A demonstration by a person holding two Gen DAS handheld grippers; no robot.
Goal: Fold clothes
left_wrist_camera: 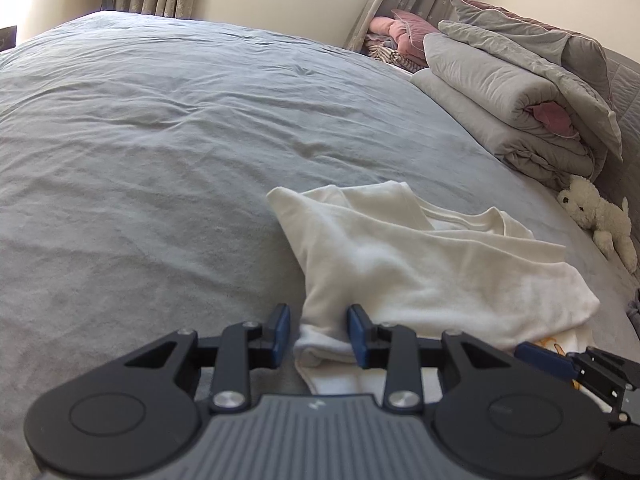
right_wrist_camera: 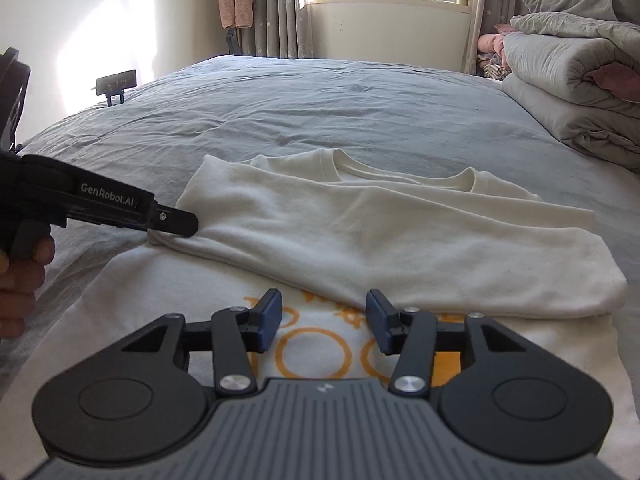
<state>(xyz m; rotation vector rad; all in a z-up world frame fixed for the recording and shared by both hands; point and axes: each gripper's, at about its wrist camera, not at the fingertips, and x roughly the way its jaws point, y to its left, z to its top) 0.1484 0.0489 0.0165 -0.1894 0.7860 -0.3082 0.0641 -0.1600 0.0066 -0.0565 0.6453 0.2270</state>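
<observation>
White shirt [right_wrist_camera: 360,232] lying partly folded at the near edge of the bed [left_wrist_camera: 160,140], collar toward the far side, orange print showing underneath. Left hand-held gripper [left_wrist_camera: 318,334] with jaws apart around a bunched shirt edge, not clamped. Right hand-held gripper [right_wrist_camera: 323,320] open above the print. Folded quilts [left_wrist_camera: 520,100] and plush toy [left_wrist_camera: 596,216] along the right edge.

- Orange print [right_wrist_camera: 316,354] on white shirt [right_wrist_camera: 360,232]: partly covered by folded-over cloth and right gripper [right_wrist_camera: 324,320].
- Folded quilts [right_wrist_camera: 576,80]: cut off at right edge.
</observation>
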